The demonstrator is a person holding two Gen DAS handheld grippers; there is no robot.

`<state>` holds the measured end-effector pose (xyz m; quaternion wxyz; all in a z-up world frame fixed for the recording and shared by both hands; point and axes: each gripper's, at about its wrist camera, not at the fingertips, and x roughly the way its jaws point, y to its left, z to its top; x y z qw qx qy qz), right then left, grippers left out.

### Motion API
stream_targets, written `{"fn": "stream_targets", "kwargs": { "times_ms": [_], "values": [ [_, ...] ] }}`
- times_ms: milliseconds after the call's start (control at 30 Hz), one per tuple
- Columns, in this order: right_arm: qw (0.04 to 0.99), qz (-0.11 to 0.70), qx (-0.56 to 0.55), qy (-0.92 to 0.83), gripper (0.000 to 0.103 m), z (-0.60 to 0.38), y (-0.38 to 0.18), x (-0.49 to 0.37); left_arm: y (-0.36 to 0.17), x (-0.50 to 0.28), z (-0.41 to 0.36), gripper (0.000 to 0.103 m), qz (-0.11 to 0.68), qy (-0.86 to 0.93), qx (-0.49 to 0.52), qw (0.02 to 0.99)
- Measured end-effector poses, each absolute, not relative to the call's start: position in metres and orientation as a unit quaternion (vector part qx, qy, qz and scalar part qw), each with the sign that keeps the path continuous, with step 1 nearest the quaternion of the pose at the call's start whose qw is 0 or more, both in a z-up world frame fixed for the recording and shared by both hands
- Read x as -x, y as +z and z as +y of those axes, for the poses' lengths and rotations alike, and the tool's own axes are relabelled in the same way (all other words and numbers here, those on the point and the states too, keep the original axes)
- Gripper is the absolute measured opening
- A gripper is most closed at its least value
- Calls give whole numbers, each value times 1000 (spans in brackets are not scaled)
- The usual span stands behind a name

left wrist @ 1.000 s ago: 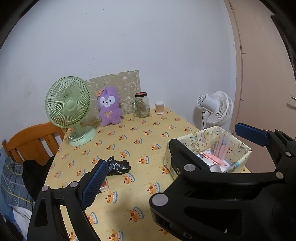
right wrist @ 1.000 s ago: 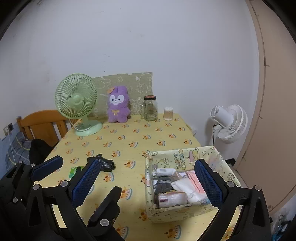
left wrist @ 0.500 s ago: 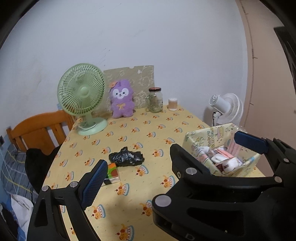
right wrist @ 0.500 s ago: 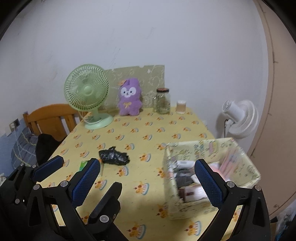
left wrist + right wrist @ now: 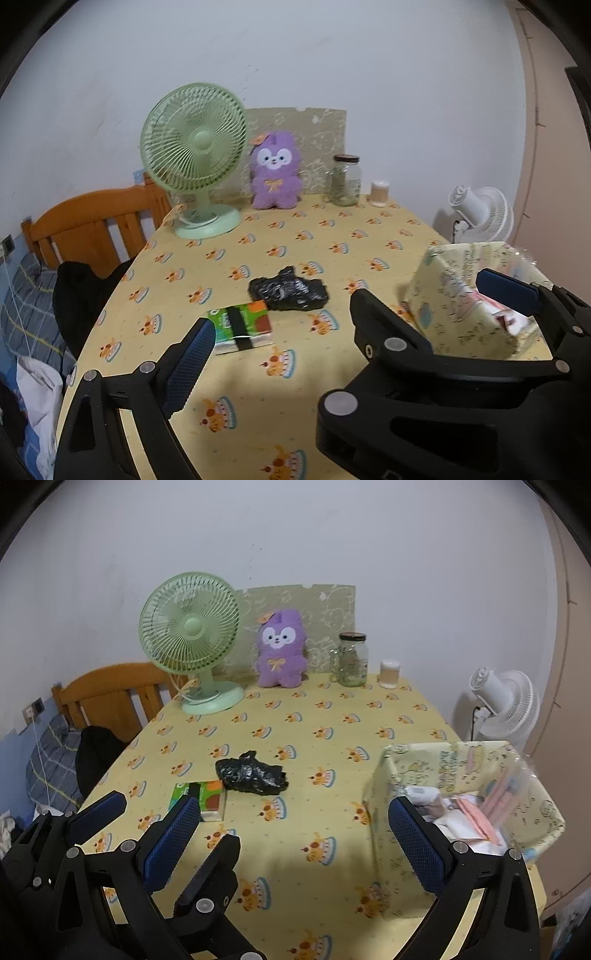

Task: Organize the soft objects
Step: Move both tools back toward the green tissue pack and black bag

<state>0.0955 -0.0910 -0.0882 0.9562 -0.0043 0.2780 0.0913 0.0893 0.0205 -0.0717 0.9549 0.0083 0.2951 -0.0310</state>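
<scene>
- Nearest the cameras, the left gripper [image 5: 345,317] hangs over the front of the table [image 5: 332,716] (covered in a yellow cloth printed with small cakes), its jaws wide and empty.
- The right gripper [image 5: 291,834] is just beside it, its jaws wide too, with nothing between the blue pads.
- A green and orange tissue packet [image 5: 201,798] lies flat just beyond the left gripper.
- A crumpled black plastic bag [image 5: 253,773] sits right behind the packet, close to touching it.
- To the right, a pale yellow fabric storage box [image 5: 384,786] stands at the table's edge, holding white and pink soft packets.
- At the far edge, a purple plush rabbit [image 5: 282,650] sits upright against a patterned green board, between a green desk fan [image 5: 190,635] and a lidded glass jar [image 5: 351,660].
- A white floor fan [image 5: 506,709] stands beyond the table's right side.
</scene>
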Motion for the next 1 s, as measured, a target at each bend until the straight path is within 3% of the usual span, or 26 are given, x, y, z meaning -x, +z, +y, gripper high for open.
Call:
{"fn": "stream_targets", "kwargs": {
  "times_ms": [1000],
  "values": [
    [940, 320, 9, 119, 103, -53, -125, -177, -115, -166, 62, 94, 341, 13, 24, 940]
  ]
}}
